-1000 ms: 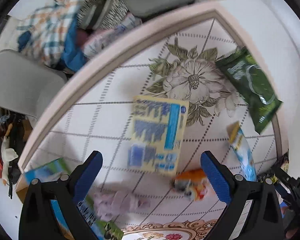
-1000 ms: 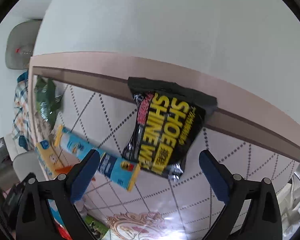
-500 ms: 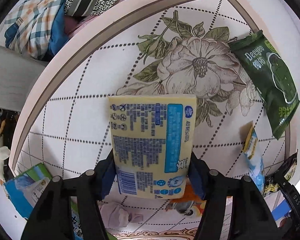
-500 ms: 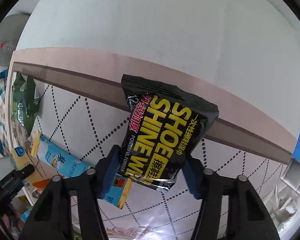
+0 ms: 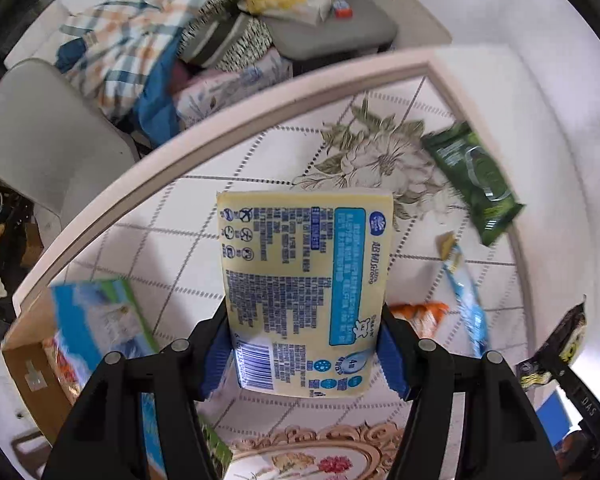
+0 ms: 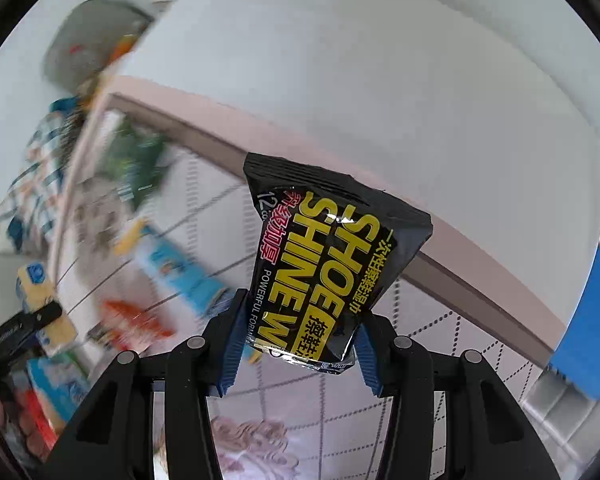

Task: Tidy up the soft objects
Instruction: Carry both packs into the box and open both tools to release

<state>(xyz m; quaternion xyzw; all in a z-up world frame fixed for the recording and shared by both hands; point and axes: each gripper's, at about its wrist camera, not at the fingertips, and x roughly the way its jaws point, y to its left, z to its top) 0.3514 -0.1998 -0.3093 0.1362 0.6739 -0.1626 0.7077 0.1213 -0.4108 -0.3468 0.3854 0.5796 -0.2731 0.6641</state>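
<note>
Both hands are carrying packs clear of the patterned bench (image 5: 148, 248): the left gripper (image 5: 306, 354) is clamping the yellow tissue pack (image 5: 304, 292), the right gripper (image 6: 298, 354) is closing its jaws on the black shoe-wipe pack (image 6: 328, 268); next, judging, each needs placing in the cardboard box (image 5: 36, 376).

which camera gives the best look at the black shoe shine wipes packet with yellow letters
The right wrist view: the black shoe shine wipes packet fills its centre, label readable. The left wrist view catches only a dark sliver at its right edge.

Floral-tiled table (image 5: 148, 256), grey chair (image 5: 40, 136) (clothes-heaped), white floor (image 6: 380, 80)
</note>
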